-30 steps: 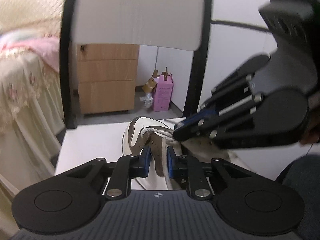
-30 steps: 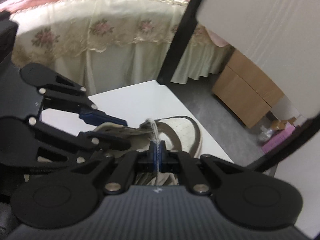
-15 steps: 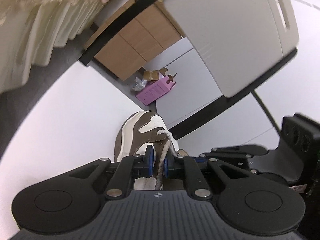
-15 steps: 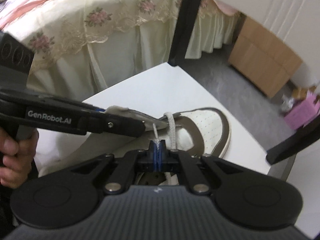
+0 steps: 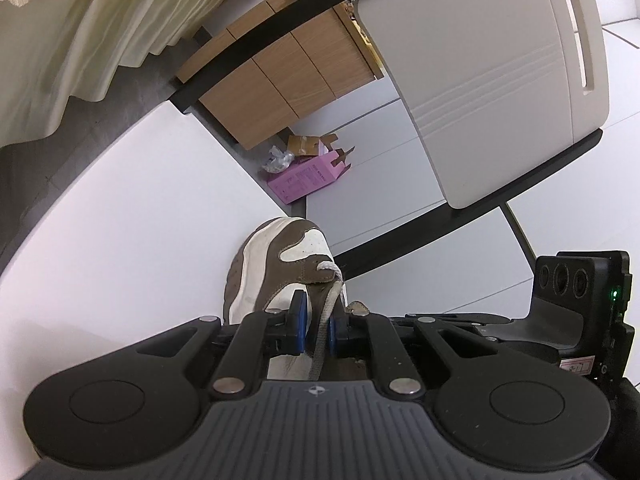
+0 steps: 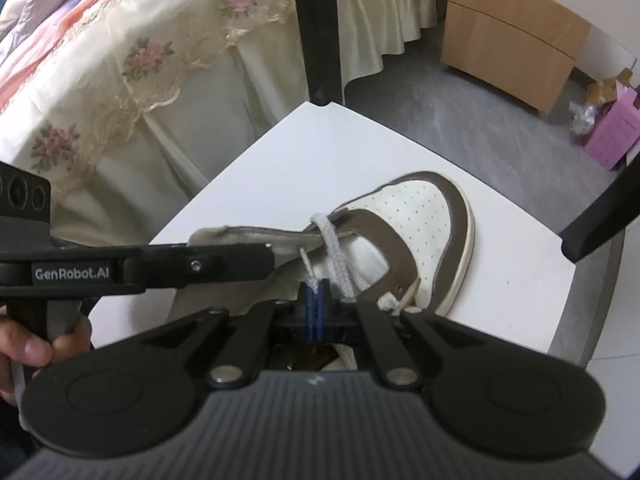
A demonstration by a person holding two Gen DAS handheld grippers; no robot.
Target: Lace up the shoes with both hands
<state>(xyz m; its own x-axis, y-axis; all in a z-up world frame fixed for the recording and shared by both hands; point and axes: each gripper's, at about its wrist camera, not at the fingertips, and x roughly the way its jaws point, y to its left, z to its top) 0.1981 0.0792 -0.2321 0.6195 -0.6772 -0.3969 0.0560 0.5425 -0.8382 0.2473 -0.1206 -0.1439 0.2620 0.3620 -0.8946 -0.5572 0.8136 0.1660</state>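
A white and brown shoe (image 6: 424, 216) lies on the white table (image 6: 500, 272), toe pointing away. In the left wrist view my left gripper (image 5: 316, 320) is shut on the shoe's brown eyelet flap (image 5: 316, 304), with the grey-white lace (image 5: 330, 296) running down between the blue pads. From the right wrist view that left gripper (image 6: 268, 250) reaches in from the left, clamped edge-on on the flap. My right gripper (image 6: 314, 304) is shut on the thin lace tip (image 6: 307, 266). The thick lace (image 6: 336, 256) loops up to the lowest eyelet. The right gripper's housing (image 5: 576, 300) sits at the right.
A chair with a white back (image 5: 500, 80) and black frame stands past the table. Behind are a wooden drawer cabinet (image 5: 280, 80), a pink box (image 5: 308, 178) on the grey floor, and a bed with a floral lace skirt (image 6: 120, 80). A hand (image 6: 24, 344) holds the left gripper's handle.
The left gripper has rolled and tightened on the flap. The right gripper, earlier high across the left view, now lies low at its right, still clamped on the lace tip.
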